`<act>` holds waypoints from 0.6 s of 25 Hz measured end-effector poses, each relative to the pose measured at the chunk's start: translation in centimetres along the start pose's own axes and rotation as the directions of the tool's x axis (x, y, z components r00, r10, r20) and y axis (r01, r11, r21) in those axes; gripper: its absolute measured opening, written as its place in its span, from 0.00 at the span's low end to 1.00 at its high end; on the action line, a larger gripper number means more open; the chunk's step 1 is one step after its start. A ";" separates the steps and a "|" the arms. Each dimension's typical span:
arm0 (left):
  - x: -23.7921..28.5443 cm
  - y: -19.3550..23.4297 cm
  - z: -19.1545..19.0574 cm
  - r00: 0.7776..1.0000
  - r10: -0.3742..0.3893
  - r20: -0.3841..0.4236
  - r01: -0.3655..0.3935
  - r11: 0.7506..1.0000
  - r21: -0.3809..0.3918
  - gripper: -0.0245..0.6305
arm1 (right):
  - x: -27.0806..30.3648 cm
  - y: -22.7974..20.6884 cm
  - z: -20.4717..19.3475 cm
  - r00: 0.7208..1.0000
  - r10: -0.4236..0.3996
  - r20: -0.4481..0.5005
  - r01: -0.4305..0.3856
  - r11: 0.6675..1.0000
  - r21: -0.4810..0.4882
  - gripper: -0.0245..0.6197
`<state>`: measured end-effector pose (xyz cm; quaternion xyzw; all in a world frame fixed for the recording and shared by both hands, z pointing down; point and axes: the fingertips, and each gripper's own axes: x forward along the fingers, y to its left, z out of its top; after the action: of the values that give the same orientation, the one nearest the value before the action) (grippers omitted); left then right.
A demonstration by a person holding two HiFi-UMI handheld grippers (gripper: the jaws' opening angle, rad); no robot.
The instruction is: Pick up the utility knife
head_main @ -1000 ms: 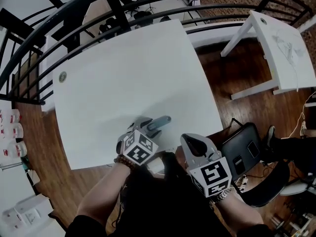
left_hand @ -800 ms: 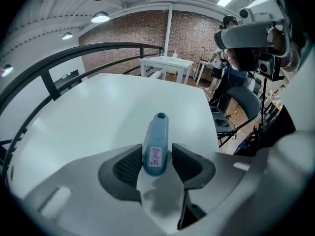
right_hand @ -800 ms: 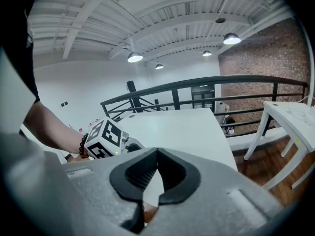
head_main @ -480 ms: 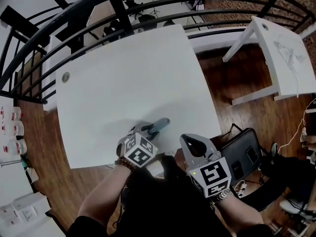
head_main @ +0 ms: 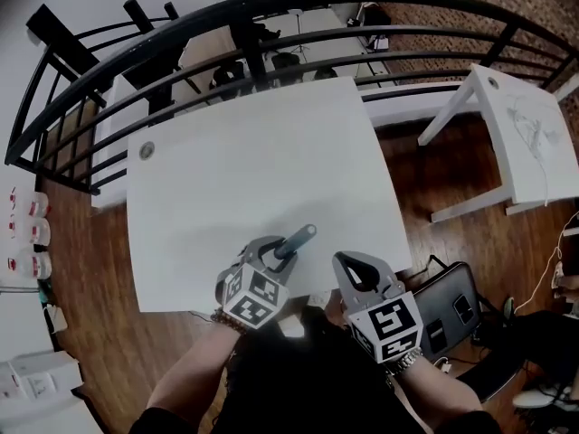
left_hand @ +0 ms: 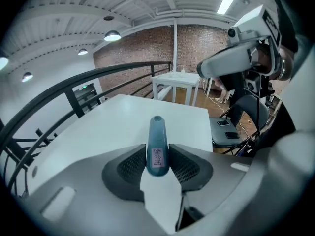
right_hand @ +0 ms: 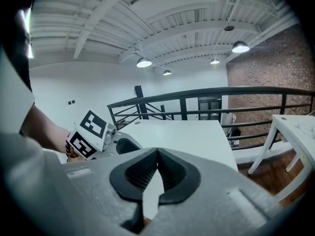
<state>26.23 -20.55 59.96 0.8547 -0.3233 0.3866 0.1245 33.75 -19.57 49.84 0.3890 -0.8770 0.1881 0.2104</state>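
The utility knife (head_main: 296, 239), a blue-grey handle with a small label, sticks out forward from my left gripper (head_main: 276, 249), just above the white table (head_main: 253, 152) near its front edge. In the left gripper view both pads press on the sides of the knife (left_hand: 157, 144), so the left gripper (left_hand: 157, 156) is shut on it. My right gripper (head_main: 360, 270) hangs to the right, past the table's front edge, with its jaws together and nothing between them. In the right gripper view its tips (right_hand: 157, 154) meet, and the left gripper's marker cube (right_hand: 88, 134) shows at the left.
A black railing (head_main: 271, 25) curves round the table's far side. A second white table (head_main: 529, 120) stands at the right. A dark chair (head_main: 452, 310) with phones on its seat is beside my right gripper. Bottles (head_main: 23, 233) line the left edge.
The left gripper has closed on the knife and risen with it off the table. The right gripper has shifted only slightly.
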 end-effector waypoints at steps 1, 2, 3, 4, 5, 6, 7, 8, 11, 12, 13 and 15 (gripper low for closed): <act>-1.0 0.6 0.5 1.000 0.017 0.025 -0.016 1.000 -0.006 0.29 | 0.2 0.4 0.6 1.000 0.002 0.008 -0.002 1.000 -0.009 0.03; -2.1 1.2 1.0 0.998 0.033 0.050 -0.033 0.999 -0.012 0.29 | 0.4 0.9 1.1 1.000 0.005 0.015 -0.005 1.000 -0.018 0.03; -3.3 1.8 1.5 0.996 0.050 0.076 -0.048 0.999 -0.017 0.29 | 0.6 1.5 1.7 1.000 0.008 0.022 -0.007 1.000 -0.027 0.03; -4.6 2.4 2.0 0.992 0.066 0.103 -0.064 0.998 -0.023 0.29 | 0.8 2.0 2.4 0.999 0.009 0.032 -0.008 0.999 -0.036 0.03; -5.9 3.1 2.5 0.988 0.083 0.133 -0.080 0.996 -0.028 0.29 | 0.9 2.6 3.1 0.999 0.009 0.042 -0.007 0.999 -0.045 0.03; -7.3 3.7 3.0 0.981 0.100 0.163 -0.096 0.995 -0.034 0.29 | 1.1 3.1 3.7 0.999 0.007 0.053 -0.004 0.999 -0.051 0.03; -8.7 4.4 3.5 0.974 0.117 0.194 -0.111 0.993 -0.039 0.29 | 1.4 3.6 4.4 0.998 0.003 0.065 0.001 0.998 -0.056 0.03; -10.2 5.0 4.0 0.966 0.132 0.222 -0.126 0.991 -0.043 0.29 | 1.6 4.1 5.0 0.997 -0.003 0.077 0.007 0.998 -0.061 0.03; -14.2 6.6 4.9 0.939 0.175 0.296 -0.167 0.985 -0.052 0.29 | 2.2 5.3 6.9 0.993 -0.021 0.116 0.029 0.997 -0.073 0.03; -15.5 7.1 5.1 0.928 0.188 0.321 -0.179 0.982 -0.057 0.29 | 2.4 5.8 7.5 0.991 -0.026 0.130 0.036 0.996 -0.077 0.03; -16.8 7.5 5.3 0.917 0.199 0.345 -0.188 0.980 -0.063 0.29 | 2.5 6.3 8.0 0.989 -0.031 0.142 0.043 0.996 -0.082 0.03; -19.4 8.3 5.5 0.896 0.217 0.387 -0.203 0.976 -0.076 0.29 | 2.8 7.4 9.2 0.986 -0.040 0.164 0.055 0.994 -0.092 0.03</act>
<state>14.50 -20.58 41.55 0.8727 -0.4385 0.2126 0.0290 24.39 -21.17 42.31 0.4131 -0.8897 0.1085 0.1614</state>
